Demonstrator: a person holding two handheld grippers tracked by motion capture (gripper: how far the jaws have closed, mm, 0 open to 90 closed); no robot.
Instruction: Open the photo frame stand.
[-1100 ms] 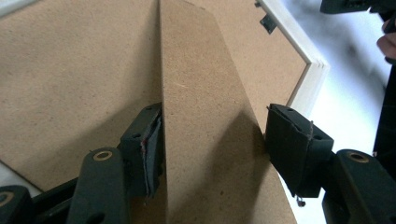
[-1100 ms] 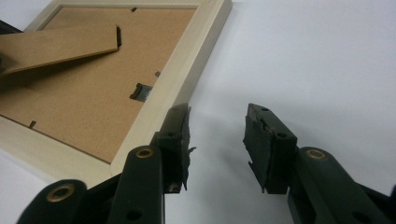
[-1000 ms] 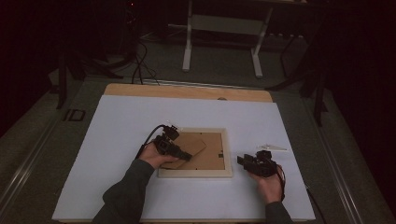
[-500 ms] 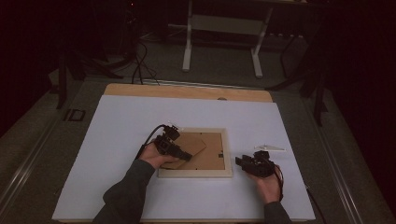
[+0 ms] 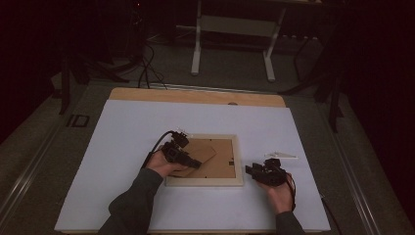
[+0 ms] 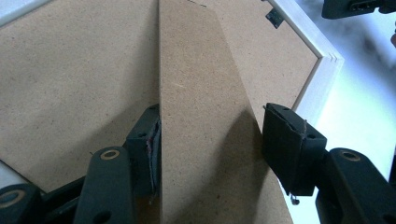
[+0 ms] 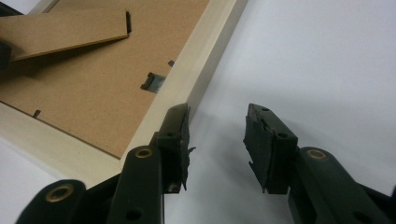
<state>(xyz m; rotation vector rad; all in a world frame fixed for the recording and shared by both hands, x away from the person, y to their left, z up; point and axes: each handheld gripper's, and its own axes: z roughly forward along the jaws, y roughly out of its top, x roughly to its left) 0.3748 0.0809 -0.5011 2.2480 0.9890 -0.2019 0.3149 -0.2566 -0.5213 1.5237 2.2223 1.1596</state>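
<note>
A pale wooden picture frame (image 5: 203, 181) lies face down on the white table top, its brown backing board (image 6: 70, 70) up. A brown easel flap (image 5: 203, 151) stands tilted up off the backing. My left gripper (image 5: 193, 164) reaches over the frame from the left. Its two pads press the flap's (image 6: 201, 116) two side edges, so my left gripper (image 6: 210, 135) is shut on it. My right gripper (image 5: 252, 171) rests on the table just right of the frame. Its jaws (image 7: 217, 140) stand open over bare table, the left pad against the frame's rim (image 7: 205, 51).
A small metal turn clip (image 7: 154, 81) sits on the backing near the right rim. A thin white piece (image 5: 281, 155) lies on the table beyond my right gripper. A wooden strip (image 5: 195, 96) runs along the far table edge; a stand (image 5: 232, 24) and cables sit on the floor behind.
</note>
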